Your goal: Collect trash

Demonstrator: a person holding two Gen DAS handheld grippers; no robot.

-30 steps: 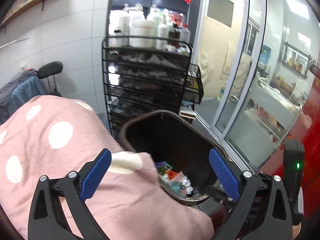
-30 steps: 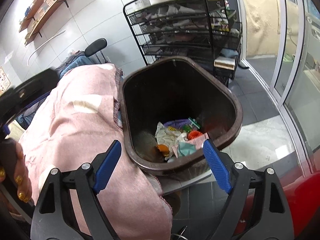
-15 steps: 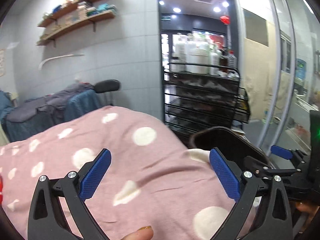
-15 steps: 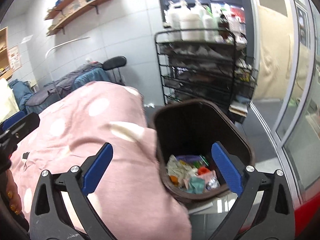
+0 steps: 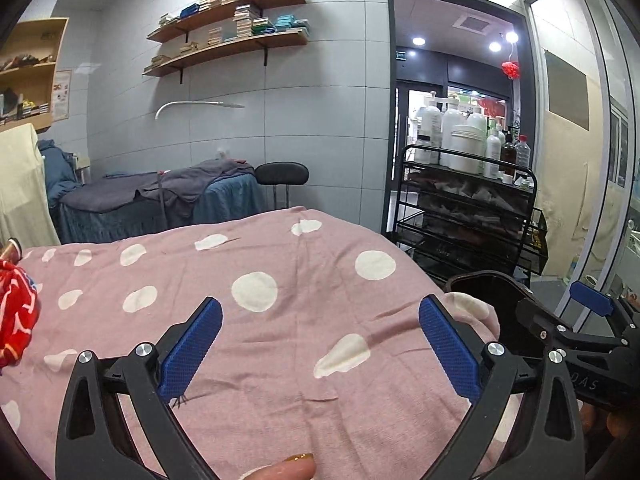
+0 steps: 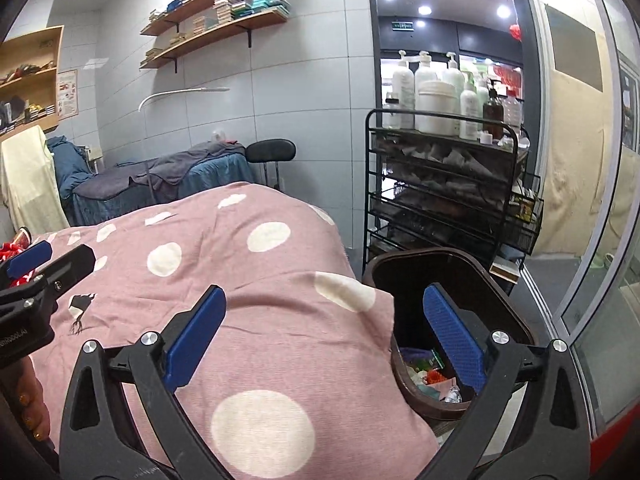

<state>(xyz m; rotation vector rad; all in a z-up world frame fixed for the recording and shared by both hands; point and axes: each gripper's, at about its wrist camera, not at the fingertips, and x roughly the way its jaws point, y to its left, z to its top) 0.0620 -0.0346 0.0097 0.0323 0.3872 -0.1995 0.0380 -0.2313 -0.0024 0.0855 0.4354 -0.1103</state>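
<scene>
Left wrist view shows a crumpled red wrapper (image 5: pixel 16 312) on the pink polka-dot bed (image 5: pixel 280 320), far from the brown bin (image 6: pixel 460 280). It looks light and crushable; pinch its bunched middle. Left gripper (image 5: pixel 320 344) and right gripper (image 6: pixel 324 344) jaws are spread, empty.

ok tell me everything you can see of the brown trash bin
The brown trash bin looks like dark glossy plastic with a rounded rim, open-topped, no lid visible. It stands past the end of the pink dotted blanket, whose edge overlaps its rim. Crumpled wrappers lie inside. The black wire cart stands behind it.
</scene>
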